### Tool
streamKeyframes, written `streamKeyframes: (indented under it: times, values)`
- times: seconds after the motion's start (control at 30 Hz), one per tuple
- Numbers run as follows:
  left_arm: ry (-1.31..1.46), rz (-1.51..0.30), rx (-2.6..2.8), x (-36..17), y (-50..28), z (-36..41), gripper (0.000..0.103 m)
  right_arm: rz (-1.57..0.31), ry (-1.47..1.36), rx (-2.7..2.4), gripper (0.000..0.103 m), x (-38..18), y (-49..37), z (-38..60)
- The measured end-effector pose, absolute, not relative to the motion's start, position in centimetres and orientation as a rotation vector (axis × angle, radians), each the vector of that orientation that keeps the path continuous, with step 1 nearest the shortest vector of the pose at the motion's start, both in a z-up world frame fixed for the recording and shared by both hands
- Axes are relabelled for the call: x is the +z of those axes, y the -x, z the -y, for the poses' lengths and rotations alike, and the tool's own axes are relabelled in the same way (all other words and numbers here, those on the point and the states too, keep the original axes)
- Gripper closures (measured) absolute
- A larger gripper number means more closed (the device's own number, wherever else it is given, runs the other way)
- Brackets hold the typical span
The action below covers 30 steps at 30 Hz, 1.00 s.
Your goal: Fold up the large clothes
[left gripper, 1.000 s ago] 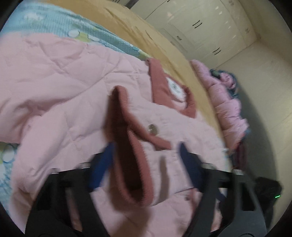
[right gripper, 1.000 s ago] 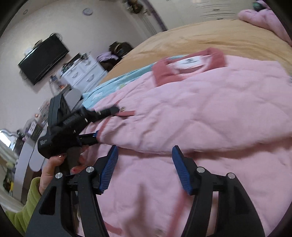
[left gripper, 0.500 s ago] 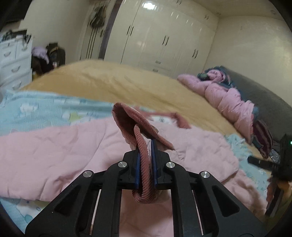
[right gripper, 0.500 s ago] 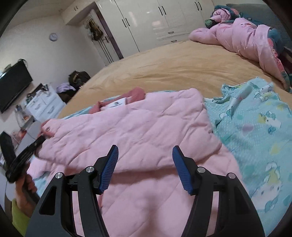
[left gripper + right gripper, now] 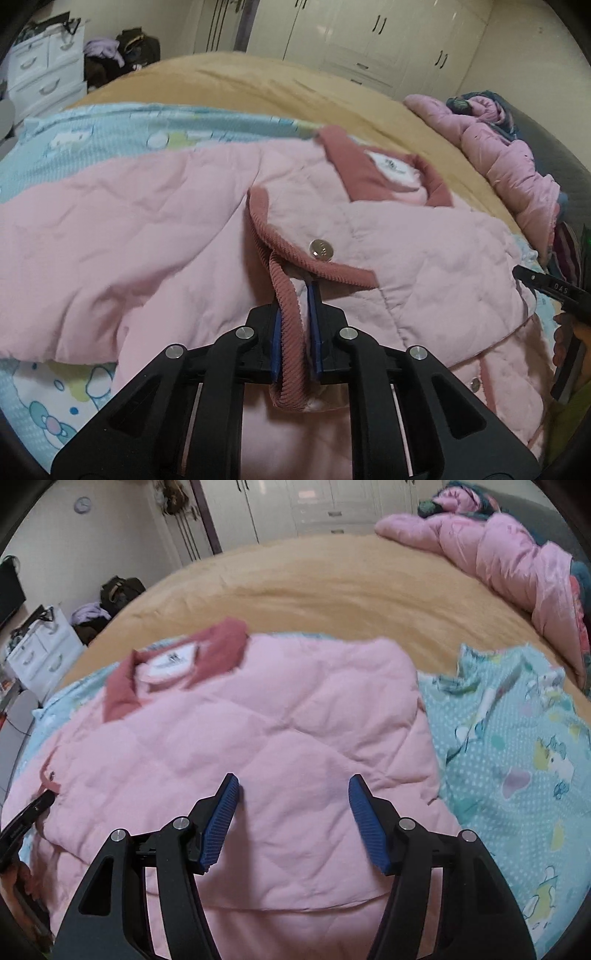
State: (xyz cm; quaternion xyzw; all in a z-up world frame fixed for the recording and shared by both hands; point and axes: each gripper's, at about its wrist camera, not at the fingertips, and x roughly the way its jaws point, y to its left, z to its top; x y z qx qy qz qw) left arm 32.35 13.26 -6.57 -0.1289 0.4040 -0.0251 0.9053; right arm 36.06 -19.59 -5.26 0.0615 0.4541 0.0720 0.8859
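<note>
Cuff secured; sleeve fold can begin.
The pink quilted jacket lies spread on the bed, dark-rose collar away from the person. Its corduroy cuff, loose between open jaws a second ago, is now pinched by the left gripper. The right gripper hovers spread above the jacket, holding nothing.
</note>
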Motion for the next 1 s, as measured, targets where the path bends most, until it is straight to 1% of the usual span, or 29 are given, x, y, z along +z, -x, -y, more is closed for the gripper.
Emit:
streamKeyframes:
  times: [0.23, 0.43, 0.5, 0.53, 0.57, 0.6, 0.67, 0.73, 0.77, 0.83, 0.87, 0.9, 1.0]
  values:
    - [0.288, -0.876, -0.048, -7.8, -32.7, -13.4, 0.089, -1.009, -0.19, 0.161, 0.042, -8.0, -37.1, 20.5]
    - [0.3, -0.88, -0.044, -7.9, -32.5, -13.5, 0.088, -0.996, -0.194, 0.15, 0.041, -8.2, -37.0, 20.2]
    - [0.307, -0.875, -0.045, -7.4, -32.0, -13.5, 0.088, -0.983, -0.211, 0.171, 0.024, -7.7, -36.6, 20.1]
    - [0.307, -0.872, -0.044, -7.0, -31.9, -13.3, 0.088, -0.966, -0.241, 0.182, 0.019, -7.2, -36.1, 20.2]
    - [0.304, -0.867, -0.044, -6.6, -31.7, -13.2, 0.087, -0.948, -0.274, 0.19, 0.012, -6.7, -35.5, 20.3]
    - [0.303, -0.864, -0.046, -6.2, -31.4, -13.1, 0.082, -0.936, -0.296, 0.2, 0.008, -6.3, -35.0, 20.5]
    - [0.307, -0.849, -0.05, -5.4, -31.0, -12.8, 0.07, -0.918, -0.331, 0.225, 0.005, -5.5, -34.0, 20.5]
    - [0.29, -0.825, -0.046, -4.4, -30.3, -12.4, 0.041, -0.903, -0.337, 0.24, 0.005, -4.8, -33.1, 20.3]
    - [0.279, -0.814, -0.04, -4.0, -30.0, -12.2, 0.036, -0.894, -0.333, 0.244, 0.005, -4.5, -32.7, 20.2]
    - [0.265, -0.799, -0.041, -3.2, -29.4, -11.8, 0.022, -0.881, -0.328, 0.25, 0.005, -3.9, -32.0, 20.1]
    - [0.266, -0.793, -0.045, -3.0, -29.2, -11.7, 0.018, -0.875, -0.325, 0.25, 0.005, -3.6, -31.5, 20.0]
    - [0.269, -0.787, -0.046, -2.7, -29.0, -11.6, 0.008, -0.871, -0.327, 0.254, 0.005, -3.4, -31.2, 19.9]
    - [0.282, -0.766, -0.054, -1.8, -28.2, -11.3, 0.009, -0.856, -0.329, 0.273, 0.005, -2.5, -30.0, 19.7]
